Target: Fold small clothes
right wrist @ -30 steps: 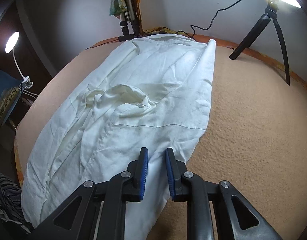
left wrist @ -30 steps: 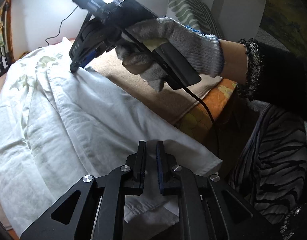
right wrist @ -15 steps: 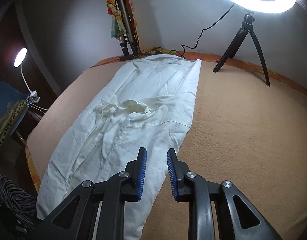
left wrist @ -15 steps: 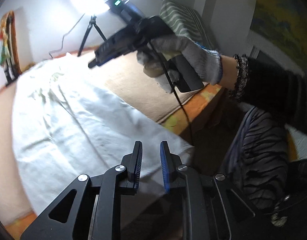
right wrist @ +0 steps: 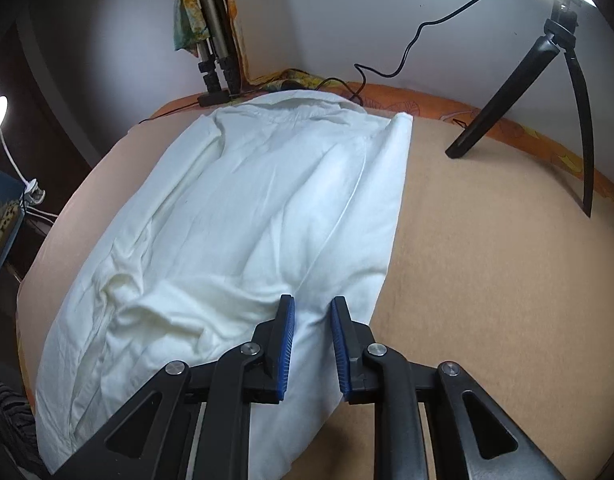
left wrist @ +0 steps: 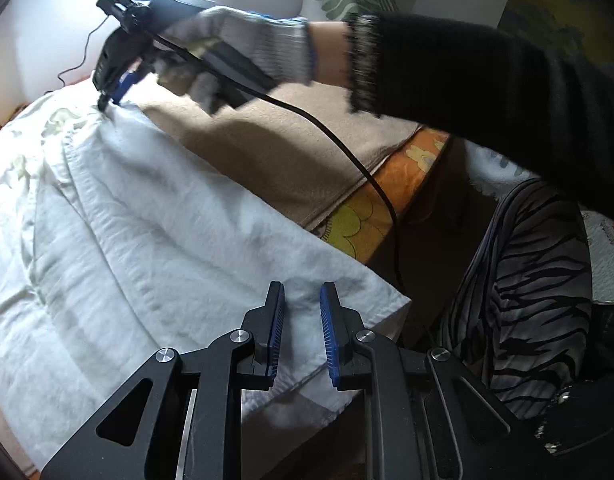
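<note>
Right under the tips of the left gripper (left wrist: 301,294) lies the near corner of the white cloth (left wrist: 147,240). Its two fingers stand a little apart. They have just been opening, and nothing is pinched between them; the cloth only shows through the gap, lying flat below. I think they wait over this corner because a corner is the easy spot to grab for a fold.

Far past those fingers, a gloved hand (left wrist: 243,44) holds the right gripper (right wrist: 312,304) at the long edge of the same cloth. Its tips touch down right where the cloth meets the tan blanket (right wrist: 487,280) on the bed. From its own camera these fingers are also a little apart, with cloth under the gap but not squeezed. To me it looks like both sides are lining up on one edge, so the cloth can be lifted evenly and folded over.

Ahead of the right fingers, the cloth is spread long and mostly smooth. It bunches into soft wrinkles to the left of those fingers. Folding does not look started yet.

A black cable (left wrist: 347,152) hangs from the right gripper down past the bed's side. Beyond the right fingers, off to the right, stands a black tripod (right wrist: 519,92) with a bright lamp on top.

No brand, label or word can be read anywhere. The orange sheet (left wrist: 391,184) shows only yellow drawings.
</note>
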Tool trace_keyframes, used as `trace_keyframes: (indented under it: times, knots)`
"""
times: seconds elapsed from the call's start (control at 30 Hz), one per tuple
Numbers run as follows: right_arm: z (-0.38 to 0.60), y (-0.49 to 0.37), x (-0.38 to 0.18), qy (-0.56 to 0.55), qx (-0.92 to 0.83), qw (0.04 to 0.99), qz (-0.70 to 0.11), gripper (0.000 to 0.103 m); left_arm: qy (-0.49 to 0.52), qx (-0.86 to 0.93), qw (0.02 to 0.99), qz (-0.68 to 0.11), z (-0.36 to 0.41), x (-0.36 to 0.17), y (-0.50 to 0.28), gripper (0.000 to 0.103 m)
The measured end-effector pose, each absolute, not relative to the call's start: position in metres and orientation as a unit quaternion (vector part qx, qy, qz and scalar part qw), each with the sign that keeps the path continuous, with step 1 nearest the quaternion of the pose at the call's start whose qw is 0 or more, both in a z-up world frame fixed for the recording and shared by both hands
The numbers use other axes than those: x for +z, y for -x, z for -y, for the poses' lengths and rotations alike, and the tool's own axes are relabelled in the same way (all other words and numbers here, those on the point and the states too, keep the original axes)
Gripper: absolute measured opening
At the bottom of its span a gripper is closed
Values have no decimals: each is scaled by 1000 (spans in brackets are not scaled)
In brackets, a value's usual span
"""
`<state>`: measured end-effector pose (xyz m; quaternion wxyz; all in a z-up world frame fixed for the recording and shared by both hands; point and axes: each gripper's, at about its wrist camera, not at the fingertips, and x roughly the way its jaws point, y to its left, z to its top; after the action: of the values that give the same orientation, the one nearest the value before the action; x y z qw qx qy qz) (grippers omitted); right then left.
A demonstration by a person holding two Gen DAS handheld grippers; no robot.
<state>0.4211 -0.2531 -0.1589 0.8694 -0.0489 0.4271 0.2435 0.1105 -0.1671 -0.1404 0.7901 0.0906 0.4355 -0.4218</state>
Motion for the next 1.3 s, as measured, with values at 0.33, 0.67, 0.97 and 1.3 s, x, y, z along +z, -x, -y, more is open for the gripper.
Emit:
trace_keyframes:
  times: [0.33, 0.67, 0.97, 1.3]
  knots:
    - [249, -513, -153, 32, 212, 884, -416, 16, -55, -431, 779, -452, 164, -142, -123, 17]
    - [249, -541, -146, 12, 176, 899, -402, 21, -52, -431, 779, -452, 151, -132, -119, 17]
    - [281, -432, -95, 3, 209, 905, -371, 29, -41, -411, 810, -417, 131, -109, -107, 33]
    - [304, -268, -72, -5, 238, 897, -372, 33, 10, -362, 841, -402, 64, -88, -92, 44]
